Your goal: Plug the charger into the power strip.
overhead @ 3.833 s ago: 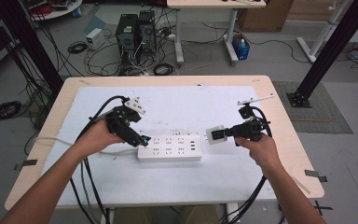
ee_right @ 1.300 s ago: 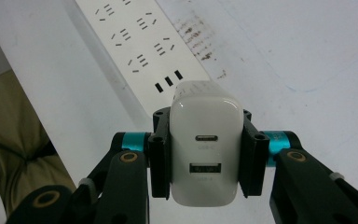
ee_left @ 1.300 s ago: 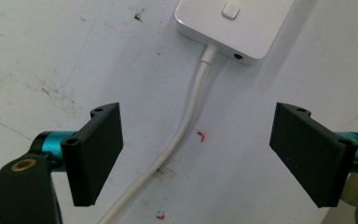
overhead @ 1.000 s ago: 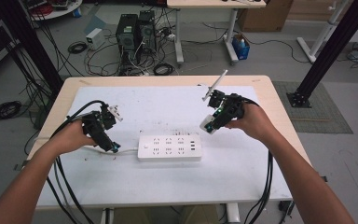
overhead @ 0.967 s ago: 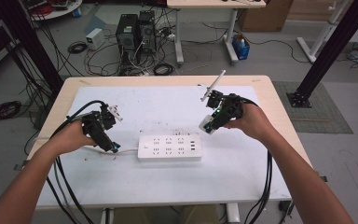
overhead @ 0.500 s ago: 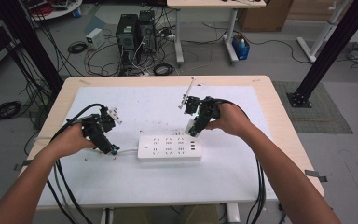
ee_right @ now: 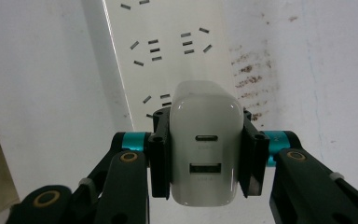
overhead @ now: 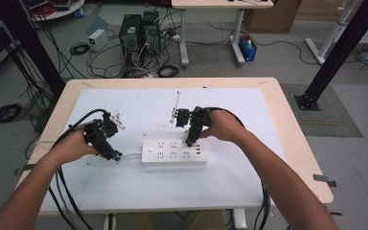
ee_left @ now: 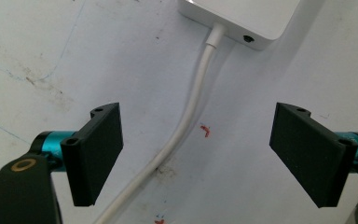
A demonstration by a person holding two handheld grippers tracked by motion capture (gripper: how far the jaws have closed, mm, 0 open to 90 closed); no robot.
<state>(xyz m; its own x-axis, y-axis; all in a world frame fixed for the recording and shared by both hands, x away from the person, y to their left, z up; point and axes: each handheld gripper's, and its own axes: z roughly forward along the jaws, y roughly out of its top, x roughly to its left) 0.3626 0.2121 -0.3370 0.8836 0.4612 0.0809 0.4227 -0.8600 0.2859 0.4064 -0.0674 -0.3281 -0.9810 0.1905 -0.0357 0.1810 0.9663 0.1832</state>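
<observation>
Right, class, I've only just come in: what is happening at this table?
A person works with a hand-held gripper in each hand. The right hand-held gripper is shut on a white USB charger and holds it over the white power strip, apparently to plug it in. The left hand-held gripper is open, its jaws on either side of the strip's white cord without touching it.

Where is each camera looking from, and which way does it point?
High view: above the table, looking forward and down; both forearms show.
Left gripper view: rides the left gripper, facing down at the white cord; open jaws show.
Right gripper view: rides the right gripper, clamping a white charger.
All share the power strip.
</observation>
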